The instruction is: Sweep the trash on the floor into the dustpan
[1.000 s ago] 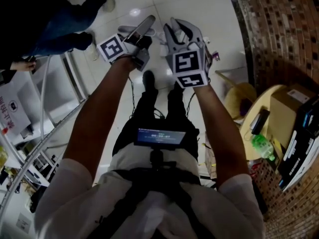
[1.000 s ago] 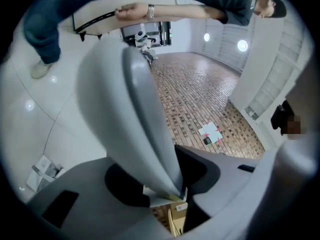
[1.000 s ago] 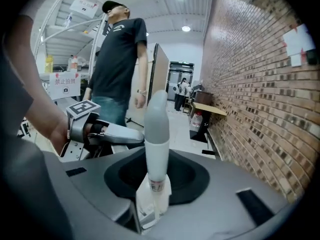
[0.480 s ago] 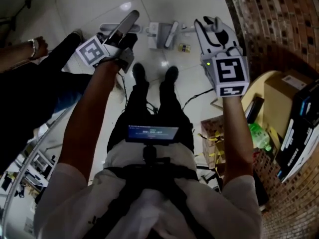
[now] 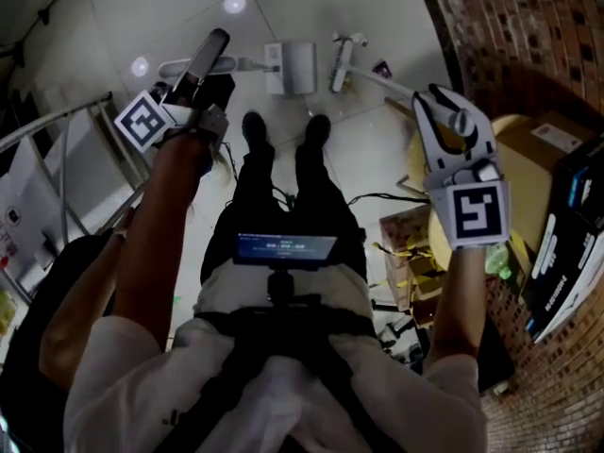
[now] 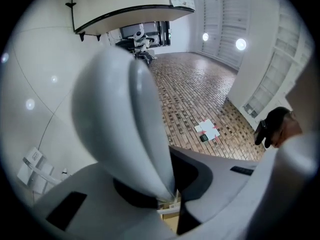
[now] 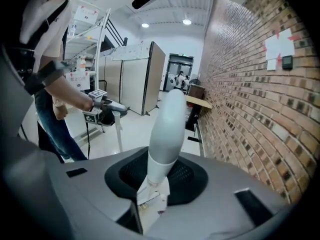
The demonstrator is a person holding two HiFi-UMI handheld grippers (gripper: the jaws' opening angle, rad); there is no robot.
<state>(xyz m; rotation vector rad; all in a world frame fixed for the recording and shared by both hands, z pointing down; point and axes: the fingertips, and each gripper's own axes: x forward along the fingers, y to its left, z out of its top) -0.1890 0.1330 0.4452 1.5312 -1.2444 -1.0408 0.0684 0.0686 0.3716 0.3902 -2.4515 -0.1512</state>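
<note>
Closing just now, left fingers grip dustpan handle; right fingers clamp broom handle.

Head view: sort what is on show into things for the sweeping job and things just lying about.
For the job:
- dustpan
- broom
- small scrap of trash on the floor

Just lying about:
- cardboard box
- round table
- metal rack
- floor cables
</note>
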